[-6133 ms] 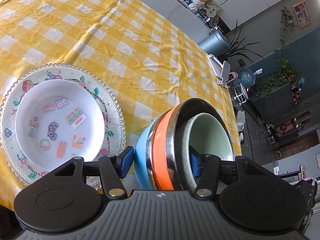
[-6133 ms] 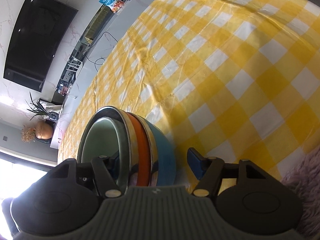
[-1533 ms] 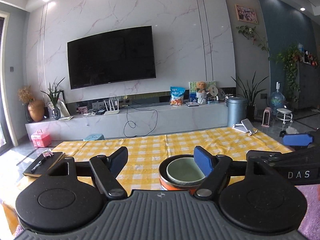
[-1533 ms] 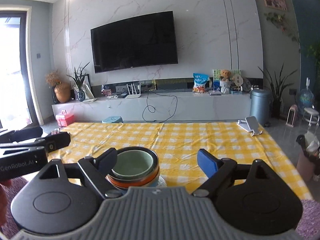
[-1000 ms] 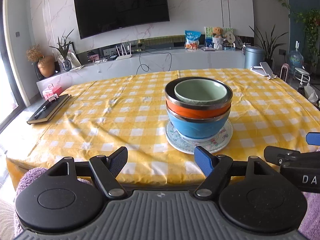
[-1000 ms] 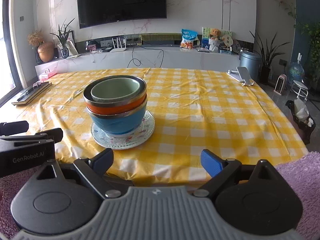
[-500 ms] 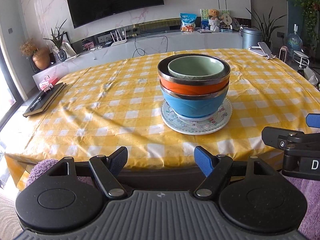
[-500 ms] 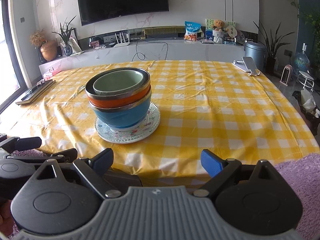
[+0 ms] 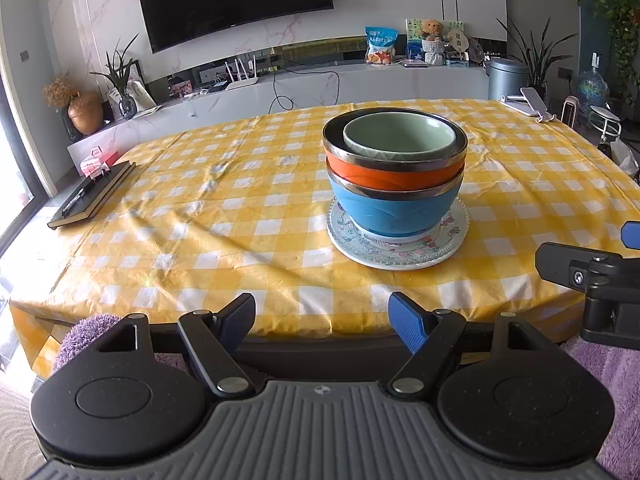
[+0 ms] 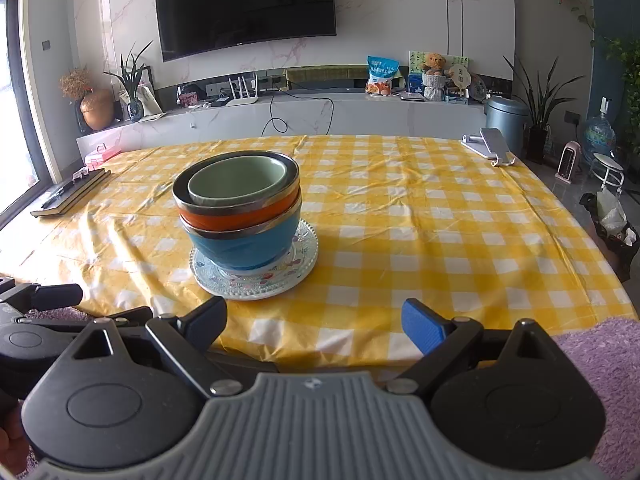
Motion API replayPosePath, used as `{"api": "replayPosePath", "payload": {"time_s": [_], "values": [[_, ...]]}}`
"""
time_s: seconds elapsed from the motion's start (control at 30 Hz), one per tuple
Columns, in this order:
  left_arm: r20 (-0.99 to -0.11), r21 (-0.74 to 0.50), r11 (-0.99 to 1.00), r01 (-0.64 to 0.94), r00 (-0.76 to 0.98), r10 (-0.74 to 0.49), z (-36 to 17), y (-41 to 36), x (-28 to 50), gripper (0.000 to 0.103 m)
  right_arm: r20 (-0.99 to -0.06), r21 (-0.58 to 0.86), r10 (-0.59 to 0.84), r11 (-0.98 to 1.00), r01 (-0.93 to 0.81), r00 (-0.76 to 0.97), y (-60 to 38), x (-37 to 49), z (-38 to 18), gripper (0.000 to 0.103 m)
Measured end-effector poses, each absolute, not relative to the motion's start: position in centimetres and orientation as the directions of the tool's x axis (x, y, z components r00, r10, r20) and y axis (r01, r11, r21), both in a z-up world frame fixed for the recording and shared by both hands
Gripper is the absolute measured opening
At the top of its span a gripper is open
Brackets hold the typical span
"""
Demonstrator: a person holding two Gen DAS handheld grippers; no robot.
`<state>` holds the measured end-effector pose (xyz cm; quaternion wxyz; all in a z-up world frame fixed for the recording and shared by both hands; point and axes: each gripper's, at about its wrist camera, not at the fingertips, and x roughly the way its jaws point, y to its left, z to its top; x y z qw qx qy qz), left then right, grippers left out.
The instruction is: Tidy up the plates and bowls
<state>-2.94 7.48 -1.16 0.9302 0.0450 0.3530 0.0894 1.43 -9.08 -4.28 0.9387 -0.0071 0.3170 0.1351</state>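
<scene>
A stack of three nested bowls stands on a patterned glass plate (image 9: 400,250) on the yellow checked table: a blue bowl (image 9: 394,212) at the bottom, an orange bowl (image 9: 394,174) in it, a green bowl (image 9: 400,136) on top. In the right wrist view the stack (image 10: 240,216) and plate (image 10: 256,284) sit left of centre. My left gripper (image 9: 322,318) is open and empty, held off the table's near edge. My right gripper (image 10: 314,320) is open and empty, also off the near edge.
A dark notebook with a pen (image 9: 90,196) lies at the table's left edge. A phone stand (image 10: 490,144) sits at the far right corner. Purple fluffy fabric (image 10: 600,352) lies below the near edge. A TV wall and a low cabinet stand behind.
Both grippers let go of the bowl stack, now standing on the plate, and drew back to the near table edge. In the last half second they shifted only slightly.
</scene>
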Motion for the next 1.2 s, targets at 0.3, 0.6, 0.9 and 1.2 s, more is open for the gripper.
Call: {"api": "replayPosePath", "payload": {"time_s": [0.3,0.6,0.9,1.2], "values": [[-0.649,0.15,0.98,-0.133,0.735,0.198,-1.25,7.48,-2.95,0.089,-0.601,0.075,0.248,0.964,-0.255,0.76,-9.06,1.51,-4.32,0.093],[-0.649,0.15,0.98,-0.133,0.735,0.199,-1.25,7.5,-2.97,0.089,-0.6,0.075,0.248,0.964,-0.255,0.76,-9.08,1.51,-4.32,0.093],[-0.648,0.149,0.98,-0.133,0.735,0.198,-1.24,7.51,-2.98,0.089,-0.601,0.074,0.246,0.964,-0.254,0.761,-9.09,1.49,-4.34,0.093],[-0.646,0.147,0.98,-0.135,0.737,0.199,-1.15,7.58,-3.06,0.089,-0.599,0.071,0.247,0.964,-0.257,0.761,-9.0,1.36,-4.41,0.093]]}}
